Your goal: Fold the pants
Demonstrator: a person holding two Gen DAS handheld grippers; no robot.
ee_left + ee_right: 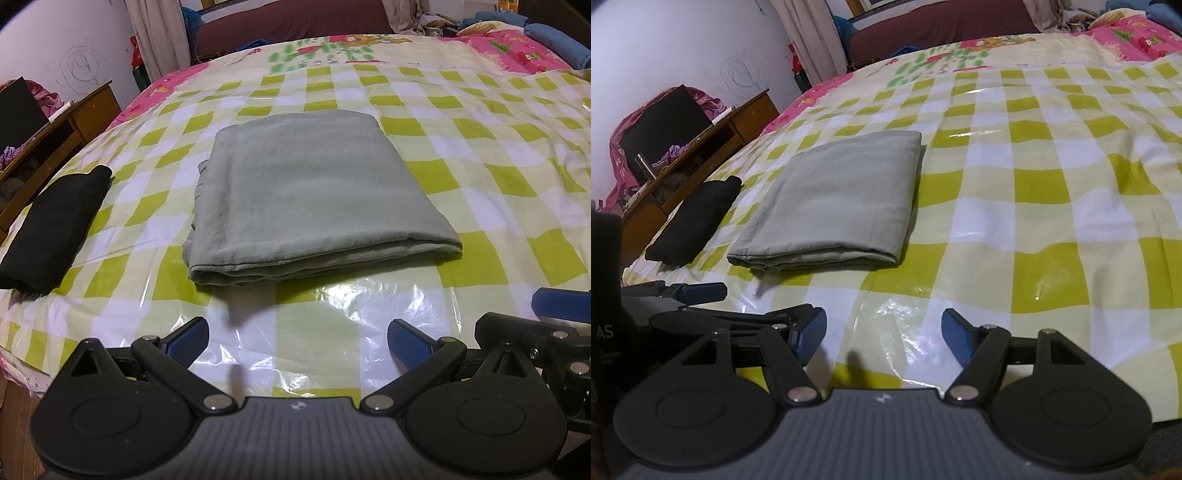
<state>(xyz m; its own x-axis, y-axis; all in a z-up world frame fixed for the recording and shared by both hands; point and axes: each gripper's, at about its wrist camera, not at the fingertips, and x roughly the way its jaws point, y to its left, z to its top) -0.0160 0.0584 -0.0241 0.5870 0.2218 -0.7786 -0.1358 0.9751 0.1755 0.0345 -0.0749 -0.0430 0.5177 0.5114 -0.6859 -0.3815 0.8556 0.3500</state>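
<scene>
A: We are holding the left gripper (297,341) and right gripper (884,334) spread wide, gripping nothing, over glossy checked plastic sheet (480,177)

B: We are seeing soft grey-green pants (314,192) lying folded square beside a black folded garment (55,229); writing "AS" showing at left

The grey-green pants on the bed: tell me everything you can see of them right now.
The grey-green pants are folded into a flat, roughly square stack of several layers, soft woven-looking cloth with light creases. Layered edges face the cameras and run down the left side, slightly uneven there; the right side is a smooth fold. They lie on the glossy checked plastic sheet, apart from the folded black garment to their left. Both the left gripper and right gripper are open, short of them, touching nothing.
</scene>
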